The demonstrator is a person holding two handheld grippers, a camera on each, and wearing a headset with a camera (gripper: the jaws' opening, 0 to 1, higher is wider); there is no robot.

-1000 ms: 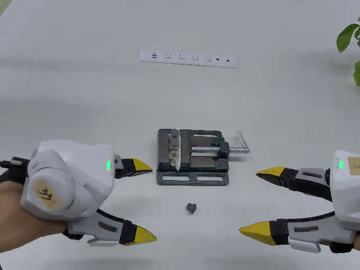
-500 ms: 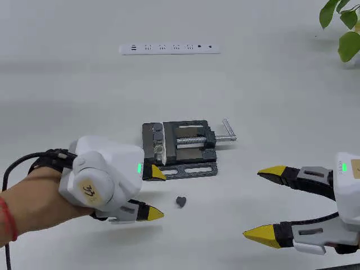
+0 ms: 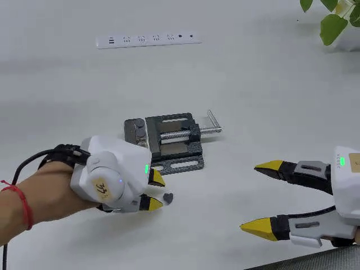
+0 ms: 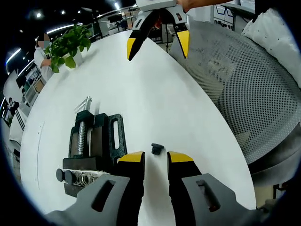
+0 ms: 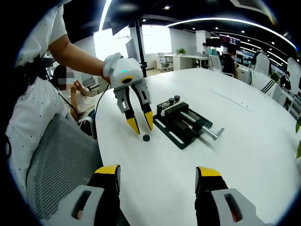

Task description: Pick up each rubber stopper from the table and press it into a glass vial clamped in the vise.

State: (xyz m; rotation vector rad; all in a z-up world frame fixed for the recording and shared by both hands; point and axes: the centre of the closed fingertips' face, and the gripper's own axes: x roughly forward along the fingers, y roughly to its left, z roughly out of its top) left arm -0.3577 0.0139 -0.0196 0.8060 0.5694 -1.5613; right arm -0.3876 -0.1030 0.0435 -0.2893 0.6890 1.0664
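Now left gripper (image 3: 161, 193) nearer stopper (image 3: 168, 197)

Dark grey stopper (image 3: 168, 197), black vise (image 3: 179, 147), white table (image 3: 270, 101), white power strip (image 3: 147, 39).

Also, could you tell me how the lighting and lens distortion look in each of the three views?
Head view: soft, even light on the white table, only faint shadows under the vise and left gripper, all sharp. Left gripper view: fisheye bows the table edge; small bright lamps against a dark background. Right gripper view: same bowing; the bright window behind is blown out.
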